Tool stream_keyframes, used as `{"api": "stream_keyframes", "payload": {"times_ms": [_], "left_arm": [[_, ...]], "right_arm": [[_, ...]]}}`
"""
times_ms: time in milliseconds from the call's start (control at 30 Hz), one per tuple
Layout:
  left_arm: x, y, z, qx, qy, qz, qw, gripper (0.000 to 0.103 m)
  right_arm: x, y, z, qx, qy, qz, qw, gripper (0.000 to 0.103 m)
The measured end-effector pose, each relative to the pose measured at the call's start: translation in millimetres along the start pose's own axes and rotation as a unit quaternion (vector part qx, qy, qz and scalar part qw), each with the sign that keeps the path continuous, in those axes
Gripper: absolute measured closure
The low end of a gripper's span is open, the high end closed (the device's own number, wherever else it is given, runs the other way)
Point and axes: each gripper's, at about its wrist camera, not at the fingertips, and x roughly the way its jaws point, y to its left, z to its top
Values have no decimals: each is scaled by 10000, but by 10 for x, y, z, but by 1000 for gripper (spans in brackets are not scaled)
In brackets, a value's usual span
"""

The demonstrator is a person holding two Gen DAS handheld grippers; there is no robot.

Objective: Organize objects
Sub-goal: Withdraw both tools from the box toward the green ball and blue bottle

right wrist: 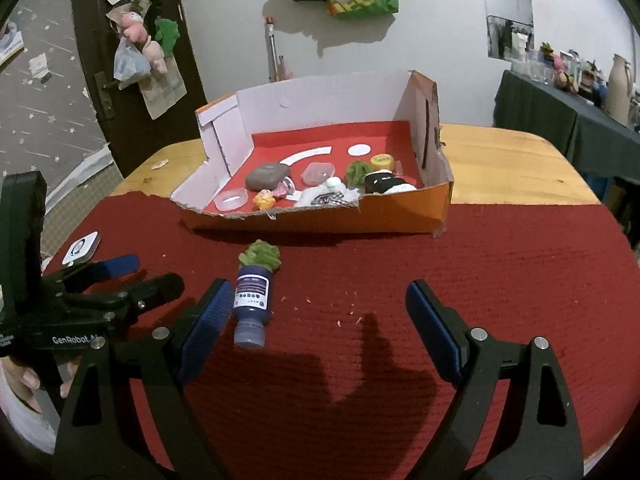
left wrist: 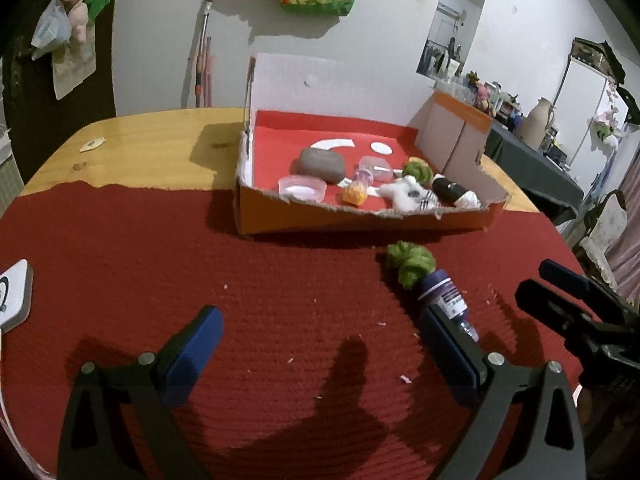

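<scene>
The left hand-held gripper (left wrist: pixel 320 356) and right hand-held gripper (right wrist: pixel 316 312) both gape wide, holding nothing, above the red woven mat (right wrist: pixel 480 280) on the wooden table (left wrist: pixel 160 136). Between them lies the purple plastic bottle (right wrist: pixel 252 300), touching a green fuzzy toy (right wrist: pixel 262 256). Only the right view shows a yellow cap (right wrist: pixel 382 161) inside the orange cardboard box (right wrist: pixel 320 222)

Wood table (left wrist: pixel 160 132) – red mat (left wrist: pixel 200 260), box (left wrist: pixel 360 216)

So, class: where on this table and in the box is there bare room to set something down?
Free: the red mat right of the purple bottle, up to the box; also the box's back floor by the white shapes. Crowded: the box's front edge, and around the bottle and green pompom.
</scene>
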Motion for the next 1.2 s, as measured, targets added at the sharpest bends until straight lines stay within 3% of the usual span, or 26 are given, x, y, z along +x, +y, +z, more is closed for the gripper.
{"api": "stream_keyframes", "payload": {"times_ms": [533,967,1200], "left_arm": [[138,36,-81,-45,207,76,9997,3],[-35,195,-22,-85,84,106,9999,3],[-44,322,-43,-180,203,46,9996,3]], "right_arm": [[167,-74,-129,41,248,-162,9996,15],[348,222,-65,-311,559,165,9978,15],[545,304,-55,-561,796,-320,9947,15]]}}
